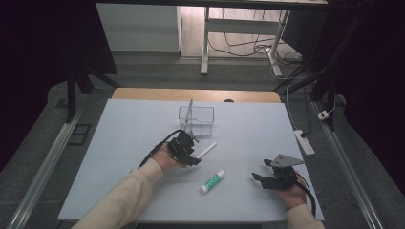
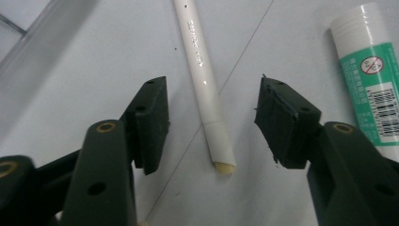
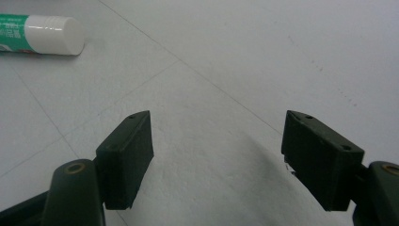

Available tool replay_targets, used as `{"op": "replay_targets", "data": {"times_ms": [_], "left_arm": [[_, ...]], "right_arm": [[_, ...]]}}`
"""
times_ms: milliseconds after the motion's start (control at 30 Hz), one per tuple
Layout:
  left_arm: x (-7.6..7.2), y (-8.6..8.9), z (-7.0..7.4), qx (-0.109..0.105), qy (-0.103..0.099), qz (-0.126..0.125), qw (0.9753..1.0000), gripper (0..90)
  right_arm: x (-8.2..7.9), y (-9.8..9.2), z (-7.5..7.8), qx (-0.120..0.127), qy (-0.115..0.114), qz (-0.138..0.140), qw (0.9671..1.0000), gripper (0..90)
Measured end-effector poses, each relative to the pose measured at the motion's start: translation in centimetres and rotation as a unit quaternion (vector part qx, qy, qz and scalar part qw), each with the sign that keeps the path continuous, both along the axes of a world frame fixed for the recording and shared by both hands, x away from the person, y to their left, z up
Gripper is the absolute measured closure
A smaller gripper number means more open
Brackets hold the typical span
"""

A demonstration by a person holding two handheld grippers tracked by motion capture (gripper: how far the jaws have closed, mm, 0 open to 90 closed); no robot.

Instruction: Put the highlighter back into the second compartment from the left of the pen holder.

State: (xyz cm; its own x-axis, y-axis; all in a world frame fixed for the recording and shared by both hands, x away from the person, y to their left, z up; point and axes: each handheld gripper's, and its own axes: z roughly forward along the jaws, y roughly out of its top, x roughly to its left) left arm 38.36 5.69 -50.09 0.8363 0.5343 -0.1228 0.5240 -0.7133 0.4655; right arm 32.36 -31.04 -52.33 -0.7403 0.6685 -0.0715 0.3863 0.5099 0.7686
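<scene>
A white pen (image 2: 205, 89) lies on the pale table, its near end between the two jaws of my left gripper (image 2: 211, 120), which is open around it without touching. In the high view the same pen (image 1: 206, 151) sits just right of the left gripper (image 1: 191, 155), near the table's middle. A green-and-white glue stick (image 1: 212, 181) lies in front of the pen, and its capped end (image 2: 371, 80) is at the right of the left gripper view. My right gripper (image 1: 260, 179) rests open at the front right with only bare table between its jaws (image 3: 216, 155). The glue stick (image 3: 40, 28) lies off to its left.
A clear plastic organiser box (image 1: 197, 120) stands behind the left gripper, with a thin stick leaning up out of it. The pale sheet covers the table (image 1: 119, 143), with a wooden edge at the back. A power strip (image 1: 304, 141) and cables lie on the floor at the right.
</scene>
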Motion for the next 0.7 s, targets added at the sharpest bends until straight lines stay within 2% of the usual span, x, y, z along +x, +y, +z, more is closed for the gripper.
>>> {"op": "replay_targets", "data": {"times_ms": [267, 433, 700], "left_arm": [[0.0, -0.4, -0.9, 0.023, 0.007, 0.001, 0.9997, 56.9], [-0.3, -0.7, -0.8, 0.047, -0.014, 0.002, 0.9988, 67.7], [-0.5, -1.1, -0.7, 0.061, -0.021, 0.008, 0.9979, 77.7]], "right_arm": [[0.0, 0.0, 0.0, -0.007, 0.0, -0.002, 1.0, 24.8], [0.0, 0.0, -0.1, -0.007, -0.001, -0.003, 1.0, 24.8], [0.0, 0.0, -0.1, -0.009, -0.002, -0.005, 0.9999, 24.8]]}}
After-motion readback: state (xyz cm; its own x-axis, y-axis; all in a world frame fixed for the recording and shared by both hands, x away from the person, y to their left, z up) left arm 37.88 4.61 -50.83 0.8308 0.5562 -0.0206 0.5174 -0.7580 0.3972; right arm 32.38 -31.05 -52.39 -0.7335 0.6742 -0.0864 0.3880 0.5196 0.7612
